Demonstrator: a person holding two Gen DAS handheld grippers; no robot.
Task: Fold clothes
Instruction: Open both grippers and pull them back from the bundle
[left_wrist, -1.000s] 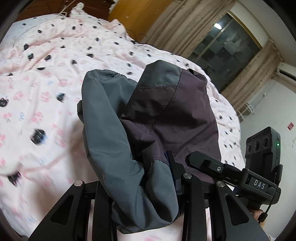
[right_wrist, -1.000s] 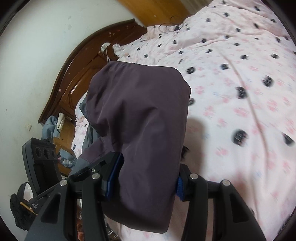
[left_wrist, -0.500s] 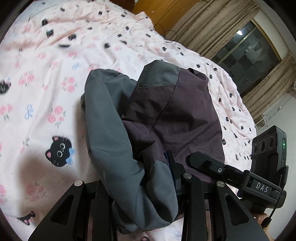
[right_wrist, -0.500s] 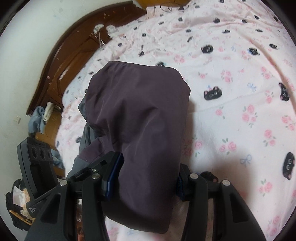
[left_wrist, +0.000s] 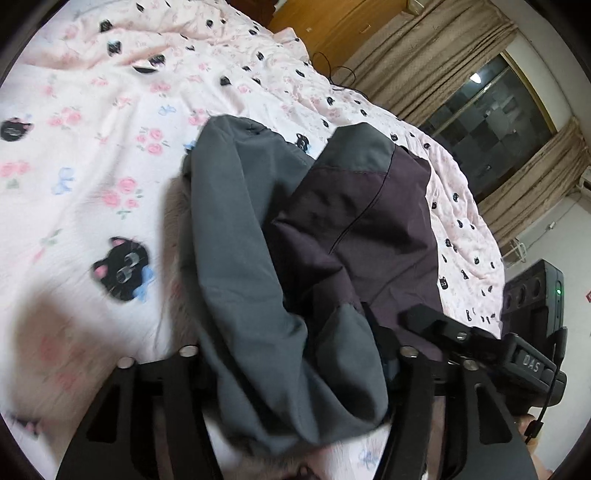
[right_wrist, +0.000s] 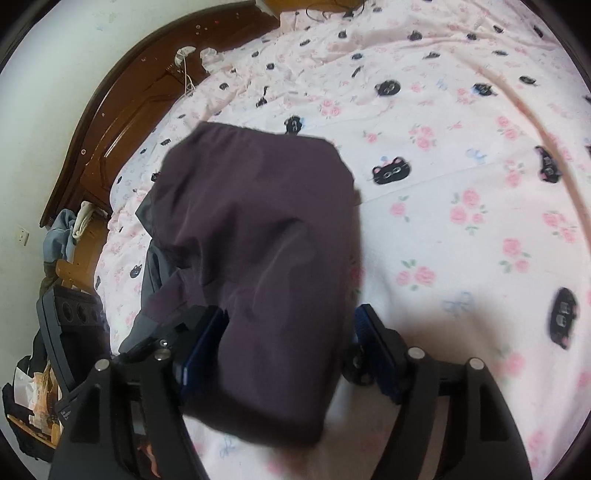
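Observation:
A folded garment in dark purple and grey (left_wrist: 332, 229) hangs between both grippers just above the pink bed sheet (left_wrist: 92, 166). My left gripper (left_wrist: 295, 354) is shut on its grey-and-purple end, which drapes over the fingers. My right gripper (right_wrist: 288, 332) is shut on the purple end (right_wrist: 258, 240), and the cloth hides most of its blue pads (right_wrist: 205, 339). The right gripper's body shows at the right of the left wrist view (left_wrist: 532, 321).
The sheet (right_wrist: 461, 184) with black cats and pink roses covers the whole bed. A dark wooden headboard (right_wrist: 122, 110) stands at the far left, with a heap of clothes (right_wrist: 64, 232) beside it. Curtains and a dark window (left_wrist: 491, 122) lie beyond the bed.
Both grippers have tilted down and come lower toward the sheet with the garment still held. The far edge of the garment now lies close to the bed.

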